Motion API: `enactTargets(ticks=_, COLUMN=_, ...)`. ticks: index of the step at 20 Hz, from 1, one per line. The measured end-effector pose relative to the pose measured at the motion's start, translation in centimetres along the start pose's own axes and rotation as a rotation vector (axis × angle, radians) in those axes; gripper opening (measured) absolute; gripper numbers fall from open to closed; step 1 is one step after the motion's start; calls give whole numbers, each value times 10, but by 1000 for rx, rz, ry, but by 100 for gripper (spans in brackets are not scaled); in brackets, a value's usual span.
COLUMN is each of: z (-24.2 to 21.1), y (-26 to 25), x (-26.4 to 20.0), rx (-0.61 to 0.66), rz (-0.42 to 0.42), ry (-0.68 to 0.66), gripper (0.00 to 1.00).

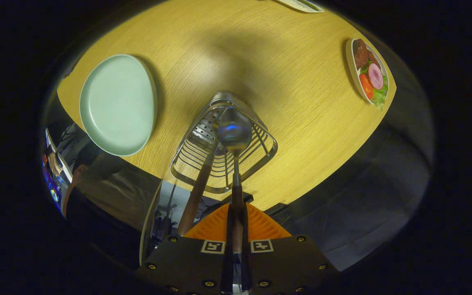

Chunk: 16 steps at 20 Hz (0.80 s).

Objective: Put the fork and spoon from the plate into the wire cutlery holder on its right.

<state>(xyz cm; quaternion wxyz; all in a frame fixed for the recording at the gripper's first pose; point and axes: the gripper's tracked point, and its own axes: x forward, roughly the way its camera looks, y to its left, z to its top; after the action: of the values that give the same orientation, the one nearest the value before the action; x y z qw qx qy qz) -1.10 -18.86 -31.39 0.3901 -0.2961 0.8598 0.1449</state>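
Note:
I look down on a wooden table. My gripper (236, 221) is shut on the brown handle of a spoon (234, 131), both orange fingers (215, 225) pressing on it. The spoon's steel bowl hangs over the mouth of the wire cutlery holder (260, 135), just ahead of the fingers. Another brown-handled piece, the fork (197, 192), leans in the holder with its handle sticking out toward me, left of the spoon. To the left of the holder lies the pale green plate (117, 104), with nothing on it.
A small white plate of food (370, 73) with meat, tomato and lettuce sits far off at the table's right edge. A printed card (301, 5) lies at the far edge. The near table edge runs just under the holder.

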Motion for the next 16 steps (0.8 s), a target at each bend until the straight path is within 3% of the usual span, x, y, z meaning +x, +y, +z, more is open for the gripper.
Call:
enactTargets(ticks=6, z=8, y=2, x=-15, rx=24, rz=39, ry=-88, gripper=12)
enactTargets(ticks=14, z=-11, y=8, x=-65, rx=159, rz=109, ry=-352, gripper=12)
enactTargets(ticks=15, z=-15, y=10, x=-68, rx=177, rz=118, ry=-383, gripper=21)
enactTargets(ticks=16, z=-19, y=13, x=-70, rx=191, rz=136, ry=-407, gripper=22)
